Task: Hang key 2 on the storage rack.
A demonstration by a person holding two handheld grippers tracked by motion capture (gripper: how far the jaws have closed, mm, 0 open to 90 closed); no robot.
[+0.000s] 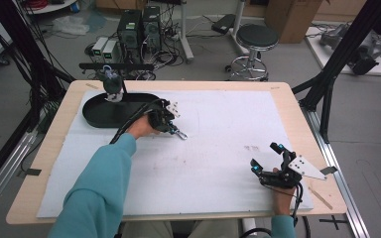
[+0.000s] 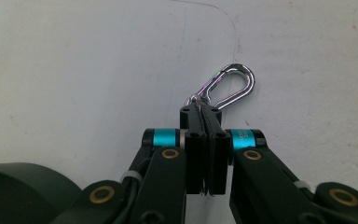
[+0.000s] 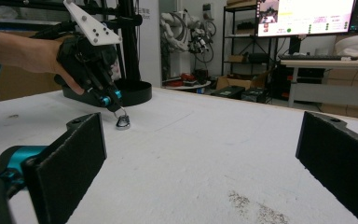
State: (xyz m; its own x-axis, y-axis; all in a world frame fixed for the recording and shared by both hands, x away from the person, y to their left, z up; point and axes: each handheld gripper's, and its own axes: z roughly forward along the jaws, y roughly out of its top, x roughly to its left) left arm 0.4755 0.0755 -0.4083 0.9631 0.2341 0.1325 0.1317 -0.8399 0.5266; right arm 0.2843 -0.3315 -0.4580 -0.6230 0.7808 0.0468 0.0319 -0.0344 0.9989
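Note:
A shiny silver carabiner [image 2: 228, 87] lies on the white mat with my left gripper [image 2: 204, 112] shut on its small end. From above, the carabiner [image 1: 181, 134] sticks out toward the right of my left gripper [image 1: 172, 128], just right of the black oval tray [image 1: 99, 110]. The right gripper view shows the same carabiner [image 3: 122, 122] hanging at the left gripper's tip and touching the mat. My right gripper [image 1: 267, 157] rests near the table's front right, jaws wide open, nothing between its pads [image 3: 70, 161].
The black oval tray sits at the mat's back left with a small dark green object [image 1: 112, 84] on its far rim. A black bar stand [image 1: 115, 66] rises behind it. The white mat [image 1: 213, 148] covers most of the wooden table.

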